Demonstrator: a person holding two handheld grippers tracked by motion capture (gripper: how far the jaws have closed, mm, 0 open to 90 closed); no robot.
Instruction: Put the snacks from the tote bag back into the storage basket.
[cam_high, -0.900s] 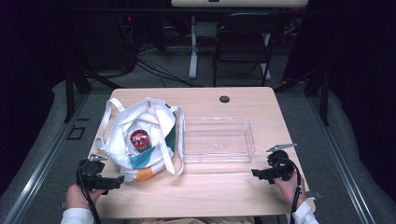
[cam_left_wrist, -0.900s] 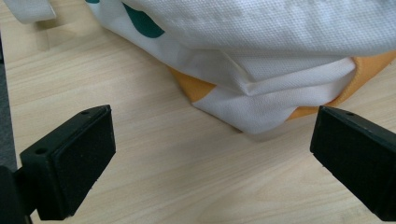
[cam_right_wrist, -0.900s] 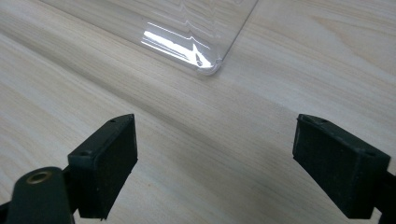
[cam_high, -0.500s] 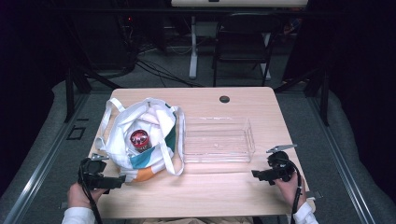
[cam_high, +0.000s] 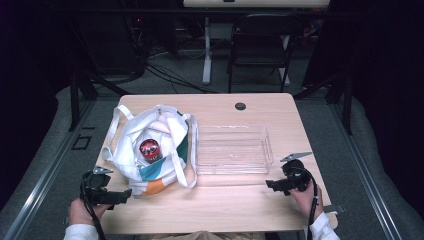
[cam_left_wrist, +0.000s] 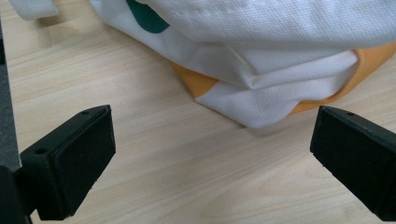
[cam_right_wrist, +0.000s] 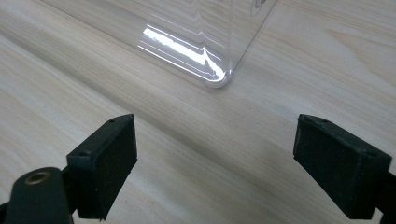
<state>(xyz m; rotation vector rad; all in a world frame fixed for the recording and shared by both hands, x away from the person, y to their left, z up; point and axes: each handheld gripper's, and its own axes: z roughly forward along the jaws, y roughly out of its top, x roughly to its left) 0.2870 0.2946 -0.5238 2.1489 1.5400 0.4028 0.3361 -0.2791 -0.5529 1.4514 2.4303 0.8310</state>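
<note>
On the desk (cam_high: 220, 210), the white bag (cam_high: 152, 150) lies at 1 o'clock from the left gripper (cam_high: 122, 195), just beside it. The clear tray (cam_high: 234, 150) lies at 11 o'clock from the right gripper (cam_high: 270, 184). Both grippers are spread wide and hold nothing.

A light wooden table (cam_high: 220, 210) is carrying two things side by side. A white cloth bag (cam_high: 150, 150) with teal and orange patches is slumping toward nine o'clock, its straps trailing onto the wood. A clear plastic tray (cam_high: 233, 150) is sitting just beside it at centre. A small dark round cap (cam_high: 240, 106) is showing at twelve o'clock.
</note>
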